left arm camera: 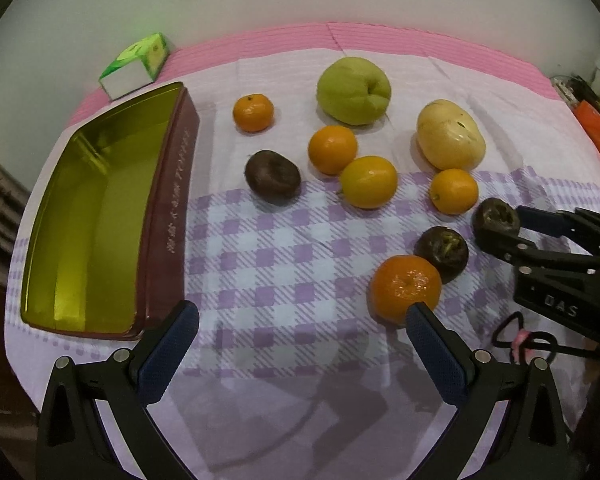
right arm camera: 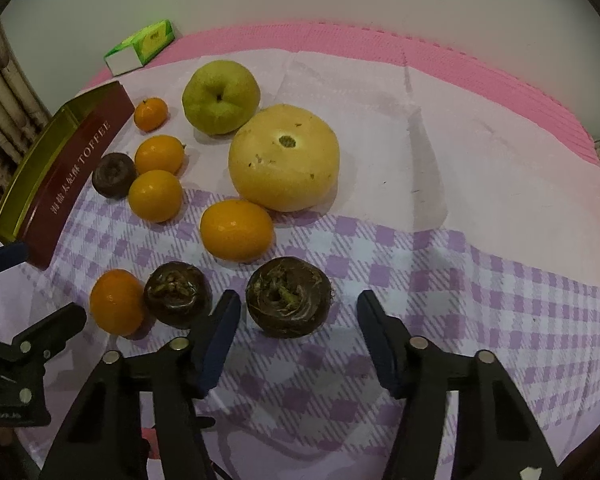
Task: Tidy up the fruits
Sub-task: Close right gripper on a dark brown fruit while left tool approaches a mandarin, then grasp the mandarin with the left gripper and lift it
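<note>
We are at the pick-up step: our right tongs (right arm camera: 298, 312) stand spread around the dark brown fruit (right arm camera: 289, 297), pads not touching it, just beside the big yellow fruit (right arm camera: 283, 157). Next we should pinch it and carry it to the toffee tin (left arm camera: 100, 216); our left tongs (left arm camera: 302, 316) hang spread and empty near that tin.

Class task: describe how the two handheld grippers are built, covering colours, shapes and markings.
Both the left gripper and the right gripper have black angular plastic frames with silver rivets and dark blue textured pads on the jaws. The right one's body bears white "DAS" lettering, with a black cable loop beside it.
</note>
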Demonstrator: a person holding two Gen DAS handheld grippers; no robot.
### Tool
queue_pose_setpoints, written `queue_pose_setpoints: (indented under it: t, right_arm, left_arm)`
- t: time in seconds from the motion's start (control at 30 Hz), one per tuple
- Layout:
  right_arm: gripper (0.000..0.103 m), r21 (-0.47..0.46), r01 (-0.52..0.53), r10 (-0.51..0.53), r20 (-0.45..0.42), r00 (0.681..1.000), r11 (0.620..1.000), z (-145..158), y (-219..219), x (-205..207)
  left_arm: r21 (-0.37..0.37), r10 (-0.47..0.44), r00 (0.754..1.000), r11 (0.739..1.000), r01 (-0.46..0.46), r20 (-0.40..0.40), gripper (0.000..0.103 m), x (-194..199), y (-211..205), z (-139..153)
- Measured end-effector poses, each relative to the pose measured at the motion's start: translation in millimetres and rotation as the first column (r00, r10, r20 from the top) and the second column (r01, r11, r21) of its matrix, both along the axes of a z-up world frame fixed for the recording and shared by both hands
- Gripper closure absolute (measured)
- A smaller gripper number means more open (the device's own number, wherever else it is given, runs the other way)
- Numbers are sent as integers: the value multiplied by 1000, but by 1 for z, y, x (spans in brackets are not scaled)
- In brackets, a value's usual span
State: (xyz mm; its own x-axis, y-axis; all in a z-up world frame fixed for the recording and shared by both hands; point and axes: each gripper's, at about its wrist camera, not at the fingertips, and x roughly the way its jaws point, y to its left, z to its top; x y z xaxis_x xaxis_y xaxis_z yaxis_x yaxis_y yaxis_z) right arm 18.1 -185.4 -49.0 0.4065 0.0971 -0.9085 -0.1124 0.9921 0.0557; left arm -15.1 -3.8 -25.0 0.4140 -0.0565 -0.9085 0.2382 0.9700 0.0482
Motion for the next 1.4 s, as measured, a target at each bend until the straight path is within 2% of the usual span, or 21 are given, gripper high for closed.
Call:
queue_pose_setpoints:
  t: [0.23, 0.57, 0.97, 1.13, 1.23, 1.4]
  right_arm:
    - [61, 19, -16, 16, 3, 1000, 1000, -4, 5, 4]
    - [61, 24, 53, -53, -20, 998, 998, -6, -4, 13]
    - [61, 37, 126, -125, -40, 991, 991, -9, -18, 21]
    - [61, 38, 129, -127, -39, 991, 991, -9, -19, 22]
    - [61, 39, 129, -127, -40, 991, 991, -9, -19, 21]
    - [61, 40, 129, -128, -40, 991, 991, -9, -19, 21]
  left_arm:
    - [-20, -36, 999, 999, 35, -11, 1, -1, -7, -1]
    - [-25, -92, 995, 995, 92, -33, 3, 3, -27, -2]
    - [-98, -130, 982, 988, 118, -134, 35, 21, -39, -18]
    - [-113, -143, 979, 985, 128, -143, 46, 24, -43, -22]
    - [-127, -157, 978, 982, 139, -141, 57, 23, -46, -21]
    - [-125, -157, 978, 982, 141, -136, 59, 23, -48, -20]
